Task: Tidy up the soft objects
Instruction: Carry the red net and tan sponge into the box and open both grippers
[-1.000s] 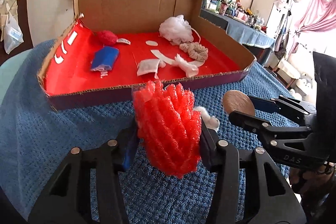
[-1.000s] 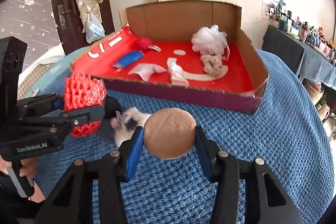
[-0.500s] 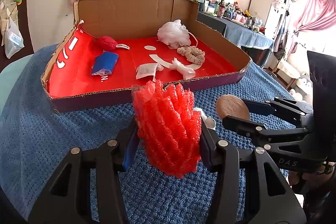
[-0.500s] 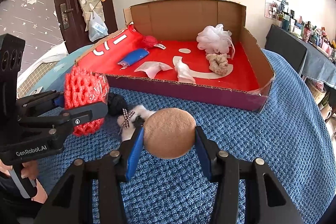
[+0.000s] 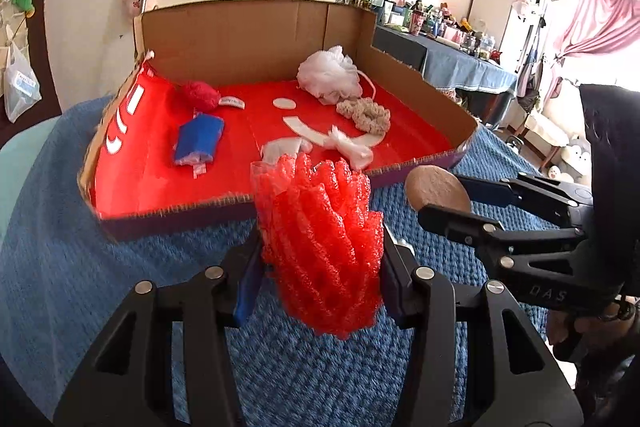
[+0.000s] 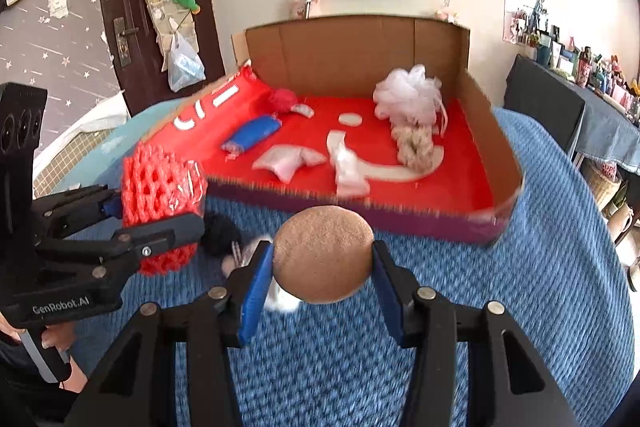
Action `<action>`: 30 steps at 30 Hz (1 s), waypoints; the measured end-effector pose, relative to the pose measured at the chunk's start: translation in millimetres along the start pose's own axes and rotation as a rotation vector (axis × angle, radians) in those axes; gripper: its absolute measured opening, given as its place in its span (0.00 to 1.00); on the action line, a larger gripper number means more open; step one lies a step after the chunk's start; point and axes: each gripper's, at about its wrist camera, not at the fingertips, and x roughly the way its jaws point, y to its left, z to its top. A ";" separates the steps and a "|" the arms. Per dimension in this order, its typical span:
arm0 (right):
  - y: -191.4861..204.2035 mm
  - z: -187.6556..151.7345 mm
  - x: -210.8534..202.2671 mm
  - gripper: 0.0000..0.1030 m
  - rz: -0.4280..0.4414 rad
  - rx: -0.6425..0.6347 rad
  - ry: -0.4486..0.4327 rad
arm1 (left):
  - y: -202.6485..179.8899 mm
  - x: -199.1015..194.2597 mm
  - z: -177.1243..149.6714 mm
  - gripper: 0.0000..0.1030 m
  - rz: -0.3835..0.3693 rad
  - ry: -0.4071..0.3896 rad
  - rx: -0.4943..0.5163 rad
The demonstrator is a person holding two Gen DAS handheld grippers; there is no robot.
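Note:
My left gripper (image 5: pixel 320 267) is shut on a red foam net sleeve (image 5: pixel 322 243), held above the blue mat in front of the box; the sleeve (image 6: pixel 160 195) also shows at the left of the right wrist view. My right gripper (image 6: pixel 322 275) is shut on a round tan puff (image 6: pixel 323 254), seen edge-on as the puff (image 5: pixel 436 189) in the left wrist view. The cardboard box (image 5: pixel 248 35) with a red floor holds a white mesh pouf (image 5: pixel 329 77), a beige scrunchie (image 5: pixel 366 115), a red ball (image 5: pixel 199 95), a blue pack (image 5: pixel 199 141) and white wrappers (image 5: pixel 348 147).
A blue knitted mat (image 6: pixel 560 267) covers the table. On it, between the grippers, lie a black fuzzy ball (image 6: pixel 220 233) and a small white soft thing (image 6: pixel 280 301), partly hidden by my right gripper. A dresser crowded with bottles (image 5: pixel 460 39) stands at the right.
Both grippers have come closer to the box and a little higher, each still holding its object. The small white soft thing now sits under the right gripper's left finger.

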 end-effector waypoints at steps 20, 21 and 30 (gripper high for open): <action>-34.3 115.0 95.9 0.51 0.066 -0.060 0.117 | 49.1 83.3 115.4 0.46 -0.095 0.122 0.104; -34.3 117.5 100.1 0.51 0.070 -0.073 0.130 | 51.0 89.8 117.9 0.46 -0.102 0.134 0.106; -38.4 128.9 143.7 0.51 0.081 -0.140 0.274 | 65.5 136.2 125.4 0.46 -0.109 0.243 0.105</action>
